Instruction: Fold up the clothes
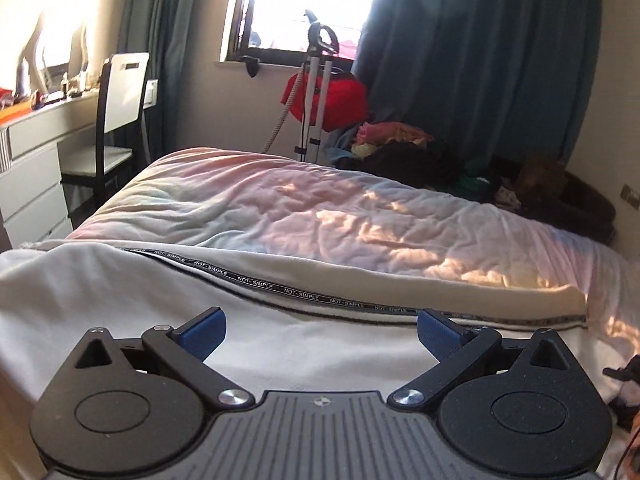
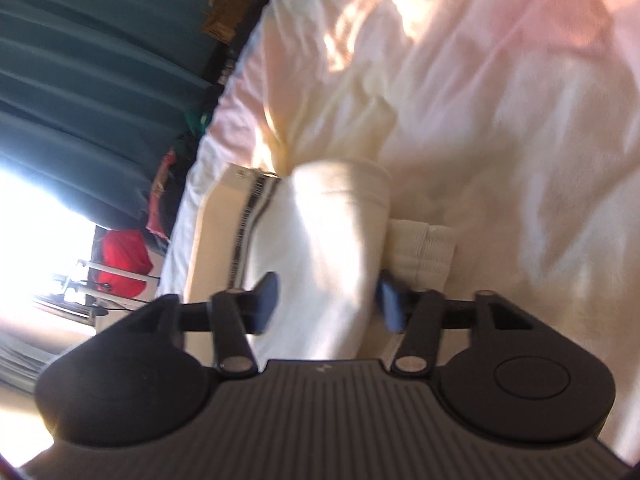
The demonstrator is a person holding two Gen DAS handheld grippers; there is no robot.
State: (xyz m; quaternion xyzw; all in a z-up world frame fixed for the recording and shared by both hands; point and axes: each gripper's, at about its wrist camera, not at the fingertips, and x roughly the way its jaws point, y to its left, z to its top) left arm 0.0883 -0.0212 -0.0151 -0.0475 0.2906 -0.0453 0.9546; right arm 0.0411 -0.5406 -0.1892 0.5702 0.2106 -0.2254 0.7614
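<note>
The bed (image 1: 360, 216) carries the white garment (image 1: 120, 300) along its near edge, taped seam (image 1: 296, 294) running across it. My left gripper (image 1: 322, 334) hovers over it, fingers spread wide, holding nothing. My right gripper (image 2: 328, 300) straddles a rolled sleeve (image 2: 340, 220), half open, not yet pinching. Closing now I might catch one layer only, or the cuff (image 2: 424, 248) could slip and skew the fold
</note>
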